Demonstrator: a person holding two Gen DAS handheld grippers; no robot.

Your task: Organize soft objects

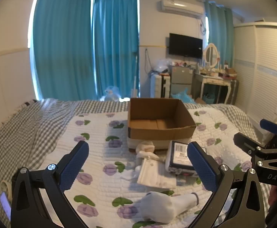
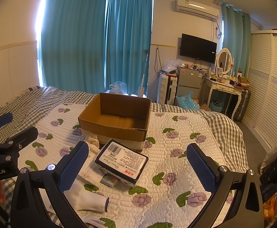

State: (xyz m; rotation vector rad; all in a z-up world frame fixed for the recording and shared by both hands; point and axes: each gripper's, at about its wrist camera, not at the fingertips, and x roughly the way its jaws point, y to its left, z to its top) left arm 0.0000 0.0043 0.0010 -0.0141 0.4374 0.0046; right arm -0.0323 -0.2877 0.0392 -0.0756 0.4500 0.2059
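Both grippers are hovering above the near part of the bed, each with its jaws spread wide and gripping nothing. Blue pads are facing each other across the left gripper, and a white sock is lying just below it on the flowered quilt, close to the bed's near edge. Beyond the sock a folded white cloth is resting flat on the quilt, touching a dark tissue pack with a barcode label. Behind the cloth a crumpled white sock is lying against the front wall of the cardboard box.

Between the spread pads of the right gripper the same tissue pack is sitting tilted, propped on a small item that is too hidden to name. To its left the folded cloth is partly covered by the left pad, and the white sock is lying nearer the bed's near edge.

The box is standing open near the middle of the bed, its inside bare. The other gripper is showing at the side edge of each view. Teal curtains are hanging behind the bed's far edge, with a television and a dressing table beyond the far right corner.
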